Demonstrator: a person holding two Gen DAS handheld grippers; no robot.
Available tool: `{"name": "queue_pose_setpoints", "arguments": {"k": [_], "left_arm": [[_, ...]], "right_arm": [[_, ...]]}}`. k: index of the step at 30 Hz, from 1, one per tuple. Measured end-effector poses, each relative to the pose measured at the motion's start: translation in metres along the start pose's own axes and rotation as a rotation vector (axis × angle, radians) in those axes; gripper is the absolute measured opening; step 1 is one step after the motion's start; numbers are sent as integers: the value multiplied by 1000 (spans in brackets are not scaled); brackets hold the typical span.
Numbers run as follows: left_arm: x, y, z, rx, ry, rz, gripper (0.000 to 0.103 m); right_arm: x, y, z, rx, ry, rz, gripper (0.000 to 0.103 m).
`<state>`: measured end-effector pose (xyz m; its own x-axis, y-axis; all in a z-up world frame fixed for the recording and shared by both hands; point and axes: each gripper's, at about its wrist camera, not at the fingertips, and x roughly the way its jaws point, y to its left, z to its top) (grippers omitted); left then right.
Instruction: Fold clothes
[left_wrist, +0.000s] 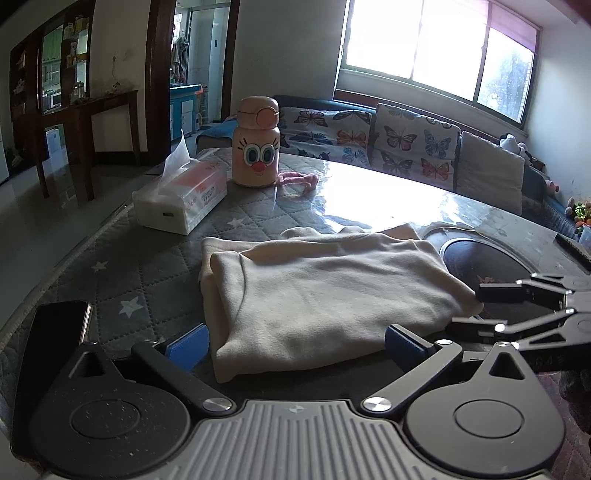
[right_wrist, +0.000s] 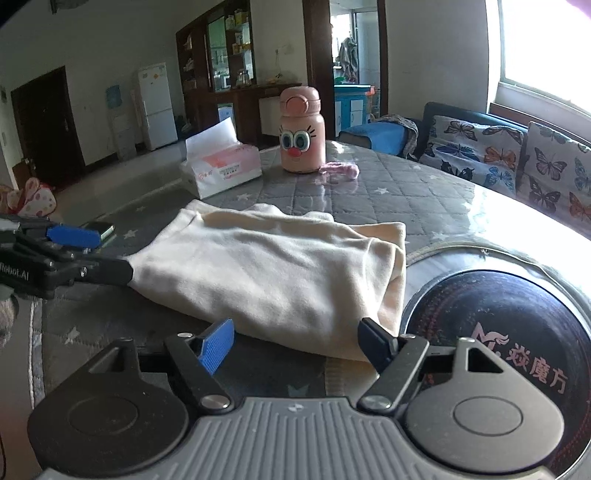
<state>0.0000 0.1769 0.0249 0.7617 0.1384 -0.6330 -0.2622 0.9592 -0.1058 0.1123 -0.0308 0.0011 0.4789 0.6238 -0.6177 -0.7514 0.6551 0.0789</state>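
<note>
Left wrist view: the cream garment (left_wrist: 325, 295) lies in the middle of the frame on the quilted surface (left_wrist: 122, 273), already folded into a compact rectangle of several layers; judging by that, most of the folding looks done, with perhaps one last fold or a tidy-up left. The left gripper (left_wrist: 295, 341) is spread wide and holds nothing, its blue pads either side of the garment's near edge; in the right wrist view the right gripper (right_wrist: 299, 339) is likewise wide open and empty at the garment's lower right corner. A tissue pack (left_wrist: 181, 199) and a pink bottle (left_wrist: 256, 142) stand well apart at upper centre; a phone (left_wrist: 59, 325) lies lower left; a dark round hob (right_wrist: 498, 332) sits just beside the cloth, the nearest obstacle.
</note>
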Motion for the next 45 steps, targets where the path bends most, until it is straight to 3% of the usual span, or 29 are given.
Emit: {"name": "queue_pose_setpoints", "arguments": {"k": [5,11,16,21,27,30,36,45], "left_arm": [[-1,0,-1,-10,4,6,103],[0,2,0,-12,7,12,103],[1,-1,2,-14,3,7,103],[1,-7,-1,-8,11,-1,103],[1,-11,-5,-11,26,-3,103],[0,-15,-7,-8,31,-2,103],[-4,-24,-12,9,34,16,103],[-11,-31,-20,18,35,25,103]], "right_arm": [[14,-2,11,-25,-1,-1,77],[33,-14,1,26,30,5,78],[19,-12,4,24,5,22,78],[10,-8,1,24,-4,22,86],[0,-2,-3,23,-15,15,88],[-5,0,-5,23,-21,11,96],[-14,5,-9,23,-33,5,103],[-23,13,-15,15,-37,-15,103]]}}
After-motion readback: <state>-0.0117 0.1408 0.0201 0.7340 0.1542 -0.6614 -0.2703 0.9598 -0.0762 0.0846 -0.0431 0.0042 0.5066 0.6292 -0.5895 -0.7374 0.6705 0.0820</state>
